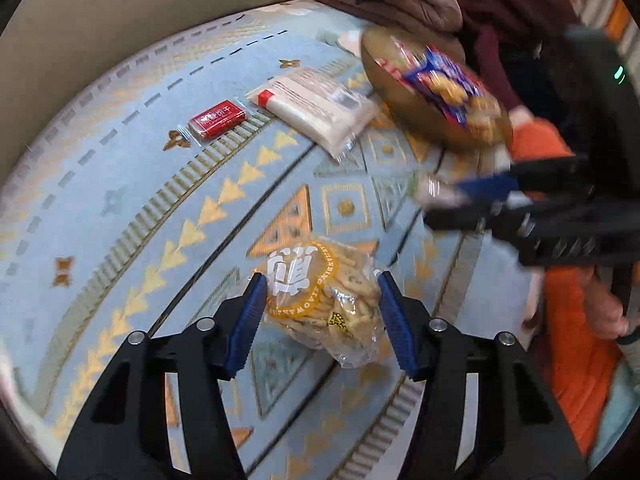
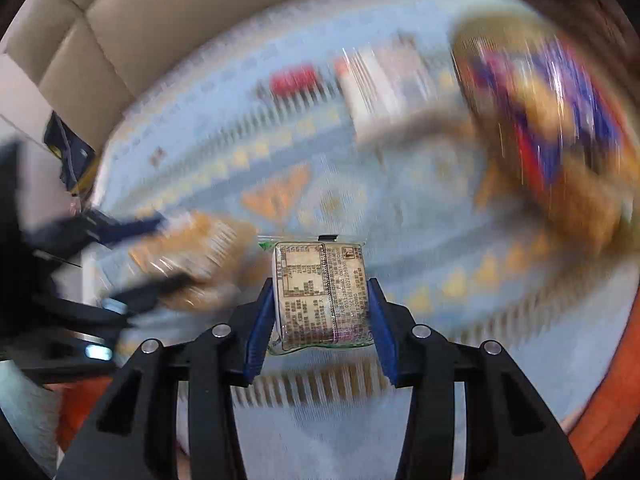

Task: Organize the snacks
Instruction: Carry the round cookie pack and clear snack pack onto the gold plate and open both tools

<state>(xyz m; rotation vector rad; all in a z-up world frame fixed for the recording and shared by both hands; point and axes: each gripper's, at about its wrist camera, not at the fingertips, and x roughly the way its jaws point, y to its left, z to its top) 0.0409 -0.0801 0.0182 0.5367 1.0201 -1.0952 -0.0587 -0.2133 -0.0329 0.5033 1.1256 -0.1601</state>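
Blue cloth [image 1: 132, 184] with orange triangles and dashed lines covers the surface, backed by a beige cushioned wall [image 1: 120, 8]. At its far right sits a round wooden bowl [image 1: 400, 92] holding a blue snack pack [image 1: 452, 84]. Beside the bowl lies a long white packet [image 1: 316, 104], and just left of that a small red packet [image 1: 217, 119]. Nearer, a clear bag of biscuits [image 1: 324, 304] rests on the cloth between the fingers of the left claw [image 1: 322, 320], which stands wide around it; whether the pads touch it I cannot tell. The right claw [image 2: 320, 320] grips a small printed wrapped snack [image 2: 320, 296] between its blue pads, above the heavily blurred cloth.
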